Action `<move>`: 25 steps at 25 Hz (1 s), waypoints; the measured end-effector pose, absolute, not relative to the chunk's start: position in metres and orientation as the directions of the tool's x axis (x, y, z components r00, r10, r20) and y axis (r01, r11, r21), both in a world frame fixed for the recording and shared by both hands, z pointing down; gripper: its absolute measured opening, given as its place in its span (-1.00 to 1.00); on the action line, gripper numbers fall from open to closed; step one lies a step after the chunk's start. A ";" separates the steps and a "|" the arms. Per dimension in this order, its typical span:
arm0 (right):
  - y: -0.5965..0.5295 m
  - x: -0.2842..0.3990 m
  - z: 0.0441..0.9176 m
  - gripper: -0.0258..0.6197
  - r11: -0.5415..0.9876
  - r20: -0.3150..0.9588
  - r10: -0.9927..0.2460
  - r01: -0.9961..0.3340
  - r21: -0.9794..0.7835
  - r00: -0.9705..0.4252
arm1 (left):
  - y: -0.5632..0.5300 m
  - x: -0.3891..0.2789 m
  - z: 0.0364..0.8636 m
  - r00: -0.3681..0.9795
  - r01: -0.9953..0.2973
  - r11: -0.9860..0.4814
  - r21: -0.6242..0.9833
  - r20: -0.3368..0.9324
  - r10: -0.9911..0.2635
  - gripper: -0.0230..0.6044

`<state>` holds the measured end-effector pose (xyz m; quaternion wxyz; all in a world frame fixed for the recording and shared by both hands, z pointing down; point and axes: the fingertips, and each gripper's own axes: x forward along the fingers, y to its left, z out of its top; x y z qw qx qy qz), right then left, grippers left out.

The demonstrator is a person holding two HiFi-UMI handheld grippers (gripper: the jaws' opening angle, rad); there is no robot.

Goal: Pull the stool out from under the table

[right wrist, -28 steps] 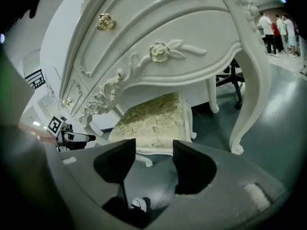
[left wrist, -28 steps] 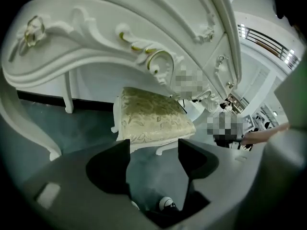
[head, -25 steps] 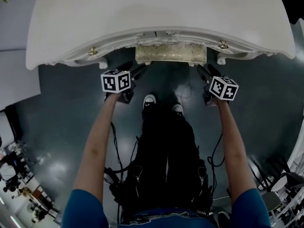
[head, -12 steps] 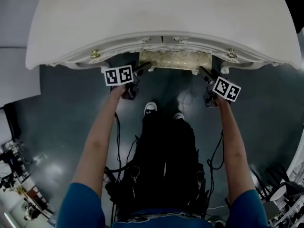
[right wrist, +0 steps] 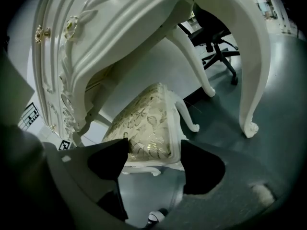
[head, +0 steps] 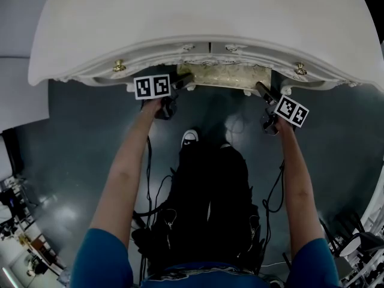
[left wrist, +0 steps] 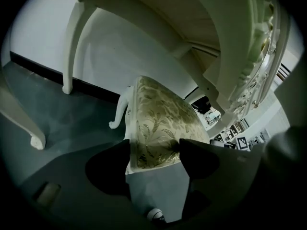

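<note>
Over the stool, low carved table.

Sleeves: blue, short, seven and five o'clock
Trousers: black
Shoe: black, white toe
Cables: black, thin

The head camera sits high and looks almost straight down on the white desk, the person's arms and the dark floor. The camera on the left tongs sits low by the desk's front edge and looks under the desk, close to the stool, from its left corner. The camera on the right tongs looks in from the right corner. All three views share the stool.
</note>
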<state>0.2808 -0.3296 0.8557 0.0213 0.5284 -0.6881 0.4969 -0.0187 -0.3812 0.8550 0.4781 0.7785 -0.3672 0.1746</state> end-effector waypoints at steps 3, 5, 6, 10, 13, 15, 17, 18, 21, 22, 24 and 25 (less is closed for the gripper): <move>-0.328 0.280 0.856 0.12 -0.065 0.561 -0.690 -0.734 -0.676 -0.456 | -0.380 -0.018 0.855 0.670 -0.738 -0.274 0.617 0.617 -0.413 0.14; -0.325 0.281 0.857 0.09 -0.075 0.573 -0.675 -0.729 -0.681 -0.465 | -0.377 -0.018 0.854 0.659 -0.747 -0.267 0.609 0.623 -0.421 0.12; -0.322 0.282 0.856 0.05 -0.080 0.577 -0.669 -0.726 -0.683 -0.469 | -0.375 -0.019 0.854 0.653 -0.752 -0.261 0.605 0.629 -0.421 0.11; -0.308 0.281 0.857 -0.05 -0.104 0.594 -0.655 -0.723 -0.683 -0.467 | -0.362 -0.023 0.853 0.642 -0.763 -0.257 0.593 0.654 -0.400 0.02; -0.297 0.282 0.858 -0.05 -0.123 0.602 -0.655 -0.721 -0.682 -0.457 | -0.353 -0.021 0.849 0.626 -0.779 -0.295 0.553 0.673 -0.394 -0.27; -0.292 0.281 0.859 -0.05 -0.130 0.608 -0.649 -0.721 -0.681 -0.458 | -0.352 -0.020 0.849 0.606 -0.796 -0.313 0.519 0.687 -0.400 -0.27; -0.289 0.278 0.859 -0.06 -0.127 0.613 -0.637 -0.721 -0.681 -0.467 | -0.354 -0.025 0.851 0.589 -0.808 -0.296 0.510 0.695 -0.411 -0.23; -0.290 0.277 0.858 -0.06 -0.123 0.614 -0.634 -0.721 -0.681 -0.471 | -0.356 -0.031 0.853 0.581 -0.813 -0.269 0.516 0.695 -0.424 -0.11; -0.292 0.277 0.857 -0.06 -0.111 0.607 -0.635 -0.721 -0.684 -0.478 | -0.362 -0.050 0.863 0.572 -0.802 -0.157 0.576 0.668 -0.476 0.48; -0.292 0.277 0.857 -0.06 -0.107 0.603 -0.637 -0.719 -0.687 -0.481 | -0.364 -0.051 0.864 0.588 -0.782 -0.139 0.608 0.646 -0.486 0.49; -0.290 0.277 0.857 -0.06 -0.099 0.595 -0.638 -0.714 -0.694 -0.489 | -0.369 -0.041 0.862 0.650 -0.725 -0.148 0.673 0.595 -0.473 0.49; -0.290 0.277 0.857 -0.07 -0.096 0.592 -0.637 -0.711 -0.696 -0.494 | -0.371 -0.031 0.860 0.683 -0.697 -0.167 0.697 0.575 -0.452 0.48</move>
